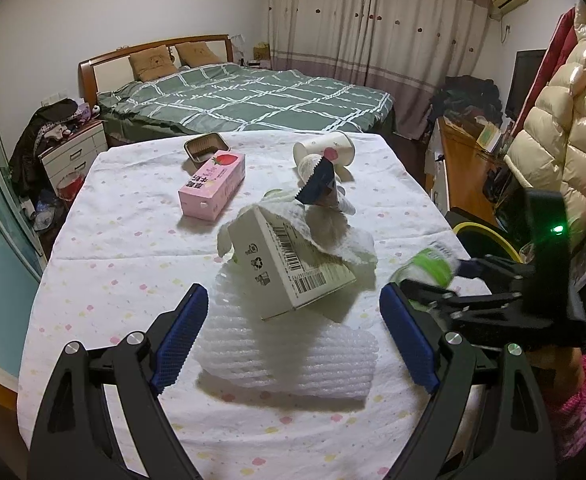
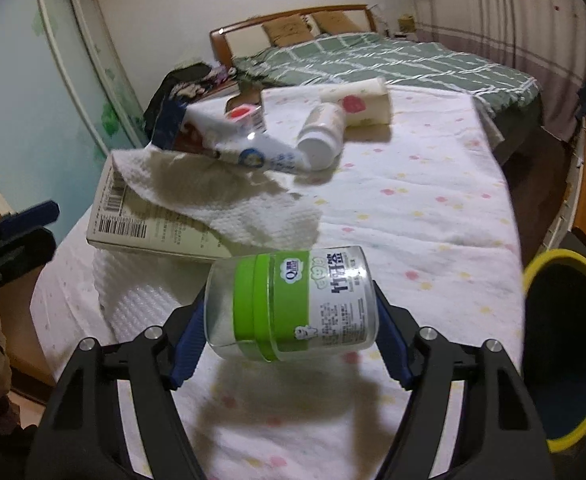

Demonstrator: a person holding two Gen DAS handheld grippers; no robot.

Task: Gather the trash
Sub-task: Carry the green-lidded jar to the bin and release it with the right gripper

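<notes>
Now, through the left wrist camera, my left gripper (image 1: 293, 336) stood wide with nothing between its blue pads, poised above the white foam wrap (image 1: 289, 356) on the spotted tablecloth (image 1: 105, 240). A cardboard box (image 1: 293, 264) leaned on that foam under a paper towel (image 1: 333, 228), with a pink carton (image 1: 213, 184) and a tipped paper cup (image 1: 325, 150) farther back. At the right edge I saw the right gripper (image 1: 437, 276) as a blur, so I could only guess it carried something green there.

Through the right wrist camera that was settled: the right gripper (image 2: 291, 328) was clamped on a clear plastic jar (image 2: 293, 304) with a green band, held sideways just above the cloth, pads on its two ends. It looked light and stiff but slick, so I judged the end-to-end hold sound only if kept square. The yellow-rimmed bin (image 2: 533, 276) stood near, just off the table's right side.
</notes>
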